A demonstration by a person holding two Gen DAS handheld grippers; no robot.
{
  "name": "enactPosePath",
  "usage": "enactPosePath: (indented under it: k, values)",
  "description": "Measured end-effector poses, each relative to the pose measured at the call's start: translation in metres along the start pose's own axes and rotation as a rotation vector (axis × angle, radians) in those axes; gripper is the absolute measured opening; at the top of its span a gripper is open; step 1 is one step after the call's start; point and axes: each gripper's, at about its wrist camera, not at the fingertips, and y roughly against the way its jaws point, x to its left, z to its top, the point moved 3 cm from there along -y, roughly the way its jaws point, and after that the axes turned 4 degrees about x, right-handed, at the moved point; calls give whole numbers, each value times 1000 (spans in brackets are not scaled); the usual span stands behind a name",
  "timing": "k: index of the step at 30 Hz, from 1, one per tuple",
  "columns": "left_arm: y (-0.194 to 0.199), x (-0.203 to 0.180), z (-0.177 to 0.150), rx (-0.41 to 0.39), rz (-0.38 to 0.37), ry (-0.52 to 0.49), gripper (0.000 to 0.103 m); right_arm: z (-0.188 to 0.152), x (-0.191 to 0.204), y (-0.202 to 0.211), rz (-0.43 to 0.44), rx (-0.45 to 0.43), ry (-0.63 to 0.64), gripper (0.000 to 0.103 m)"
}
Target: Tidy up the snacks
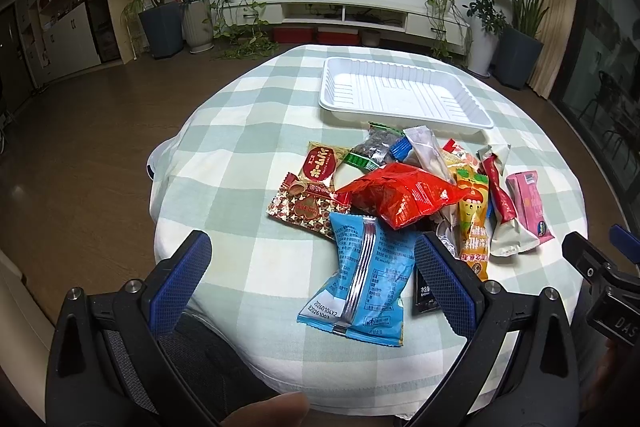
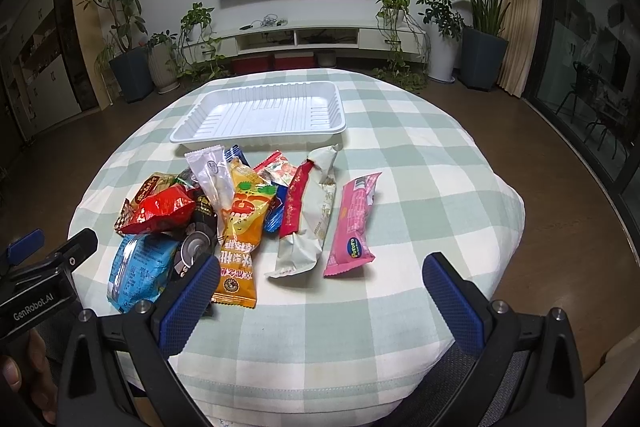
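A pile of snack packets lies on the checked tablecloth (image 1: 248, 131): a light blue packet (image 1: 362, 279), a red bag (image 1: 400, 193), an orange packet (image 2: 238, 227), a cream and red bar (image 2: 308, 211) and a pink packet (image 2: 352, 223). An empty white tray (image 1: 400, 93) stands behind them, also in the right wrist view (image 2: 264, 113). My left gripper (image 1: 314, 267) is open over the near edge, its fingers either side of the blue packet. My right gripper (image 2: 320, 287) is open and empty in front of the pink packet.
The table is round, with dark floor all around. A TV unit (image 2: 300, 35), a wall TV and potted plants (image 2: 128, 67) stand at the far wall. Glass doors are on the right.
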Motion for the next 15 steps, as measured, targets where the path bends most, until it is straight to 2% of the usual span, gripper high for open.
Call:
enactPosePath:
  k: [15]
  values:
    - [-1,-1,-1,2,2,0,103,-2,1,-1,0,3,2,103]
